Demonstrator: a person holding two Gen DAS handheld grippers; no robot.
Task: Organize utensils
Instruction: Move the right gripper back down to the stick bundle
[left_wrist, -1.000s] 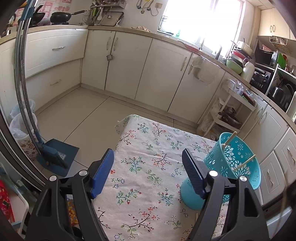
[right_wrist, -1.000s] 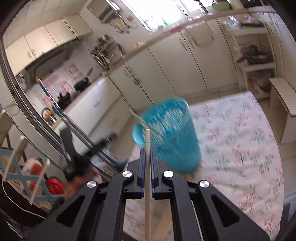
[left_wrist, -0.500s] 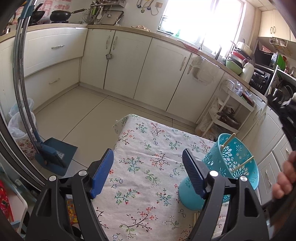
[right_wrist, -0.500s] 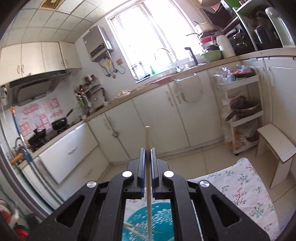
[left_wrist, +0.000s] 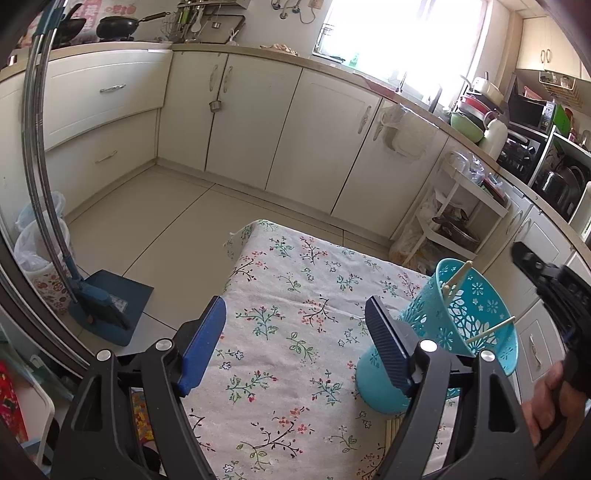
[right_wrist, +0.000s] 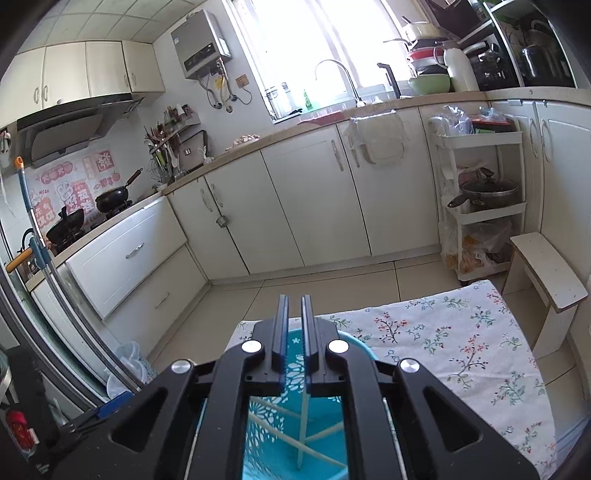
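The left gripper (left_wrist: 295, 343) is held wide open and empty over bare tablecloth (left_wrist: 280, 373), while the nearly closed, empty right gripper (right_wrist: 294, 306) is held above the blue basket (left_wrist: 443, 332) of chopsticks (left_wrist: 456, 277) near the table's right edge.

Holder (left_wrist: 461, 325): glossy teal plastic, cut-out pattern. Chopsticks (left_wrist: 458, 277): pale wood. Tablecloth (left_wrist: 280, 332): matt floral cloth. Cabinets (left_wrist: 314, 129): smooth cream.

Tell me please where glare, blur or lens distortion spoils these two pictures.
Left wrist view: the window is blown out white, the right gripper at the edge is blurred, cabinet lines bow. Right wrist view: the window glares too, the cabinets curve, corners go dark.
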